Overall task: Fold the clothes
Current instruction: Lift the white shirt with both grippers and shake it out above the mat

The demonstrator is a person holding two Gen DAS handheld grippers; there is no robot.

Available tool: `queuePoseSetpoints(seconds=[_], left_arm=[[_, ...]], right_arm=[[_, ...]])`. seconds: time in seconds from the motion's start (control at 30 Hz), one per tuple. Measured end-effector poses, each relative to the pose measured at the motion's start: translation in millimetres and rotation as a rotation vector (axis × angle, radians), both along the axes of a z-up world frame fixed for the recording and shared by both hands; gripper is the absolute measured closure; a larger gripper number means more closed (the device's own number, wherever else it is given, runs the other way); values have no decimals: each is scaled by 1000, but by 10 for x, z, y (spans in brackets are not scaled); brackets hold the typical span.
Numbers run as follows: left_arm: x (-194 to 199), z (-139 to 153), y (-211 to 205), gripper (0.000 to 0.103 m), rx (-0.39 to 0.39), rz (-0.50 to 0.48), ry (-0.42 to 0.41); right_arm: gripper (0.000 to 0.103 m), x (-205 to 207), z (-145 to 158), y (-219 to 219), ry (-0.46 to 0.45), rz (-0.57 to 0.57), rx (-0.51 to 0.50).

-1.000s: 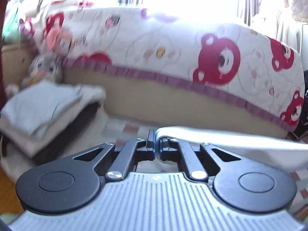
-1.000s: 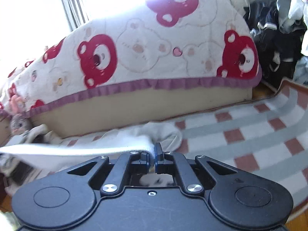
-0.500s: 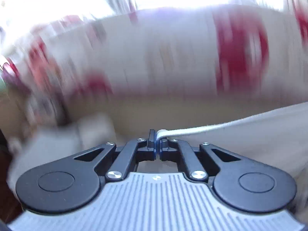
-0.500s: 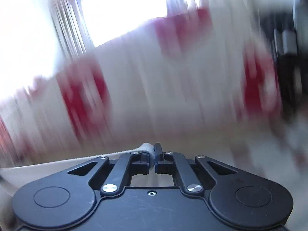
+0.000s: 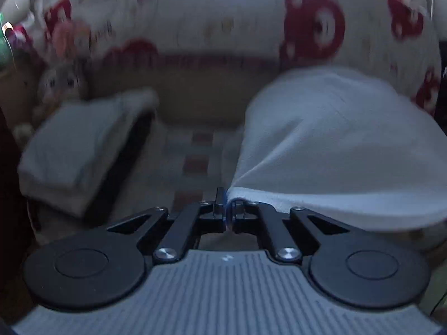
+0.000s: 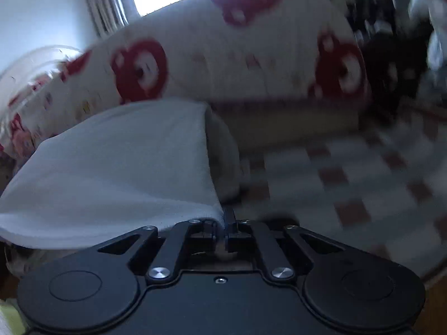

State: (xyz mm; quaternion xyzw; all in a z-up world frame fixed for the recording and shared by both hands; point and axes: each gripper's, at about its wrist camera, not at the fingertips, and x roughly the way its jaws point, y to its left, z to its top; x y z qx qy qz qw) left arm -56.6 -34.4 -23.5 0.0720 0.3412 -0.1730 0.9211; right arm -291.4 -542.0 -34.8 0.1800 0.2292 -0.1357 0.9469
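A white fleece garment [image 5: 335, 145] billows between my two grippers above a checked rug. My left gripper [image 5: 227, 209] is shut on one corner of it, and the cloth spreads to the right in the left wrist view. My right gripper [image 6: 225, 223] is shut on the other corner, and the garment [image 6: 117, 173] spreads to the left in the right wrist view. Both views are blurred by motion.
A bed with a red-bear quilt [image 5: 223, 28] stands ahead. A stack of folded grey and white clothes [image 5: 78, 145] lies at the left on the rug [image 6: 349, 181]. A plush toy [image 5: 58, 81] sits behind the stack. Dark clothes [image 6: 396, 64] pile at the far right.
The garment was pulled taut as a thin band, then swung up. It now balloons wide in front of both cameras. Both grippers stay shut on it.
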Motion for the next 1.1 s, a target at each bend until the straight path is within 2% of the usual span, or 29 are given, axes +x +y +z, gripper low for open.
queuePoseSetpoints(seconds=[0.07, 0.13, 0.2, 0.27, 0.37, 0.47, 0.57, 0.67, 0.73, 0.8, 0.9, 0.97, 1.03, 1.1], left_arm=[[96, -660, -100, 99, 84, -30, 170], [163, -1084, -165, 99, 137, -31, 276], [206, -1204, -216, 99, 188, -41, 290], [210, -1096, -259, 99, 199, -69, 234], [140, -918, -235, 99, 232, -93, 176], [88, -784, -115, 99, 224, -113, 148], [22, -718, -2, 99, 192, -129, 184], [-35, -896, -2, 99, 194, -154, 264], [-106, -1032, -81, 100, 243, -175, 283], [-133, -1114, -141, 100, 282, -184, 268], [-236, -929, -124, 100, 264, -121, 191], [-380, -795, -155, 100, 314, -145, 121], [-434, -771, -155, 100, 335, -150, 121], [-374, -867, -126, 100, 315, -153, 188]], right_arm=[[98, -33, -512, -103, 111, -20, 64], [98, -66, -1024, -207, 223, -41, 127], [98, 75, -1073, -271, 252, -49, 159], [98, 145, -912, -301, 230, -38, 132], [98, -8, -492, -184, 142, -16, 90], [98, -208, -178, -128, 59, 4, 79], [98, -367, -70, -28, 102, 18, 31], [98, -458, -320, -26, 148, -6, 40], [98, -458, -480, -50, 175, -33, 62], [98, -453, -608, -46, 203, -48, 75], [99, -532, -500, 0, 165, -40, 94], [99, -629, -326, 40, 135, -44, 87], [99, -678, -225, 84, 142, -34, 25], [99, -691, -249, 88, 175, -30, -28]])
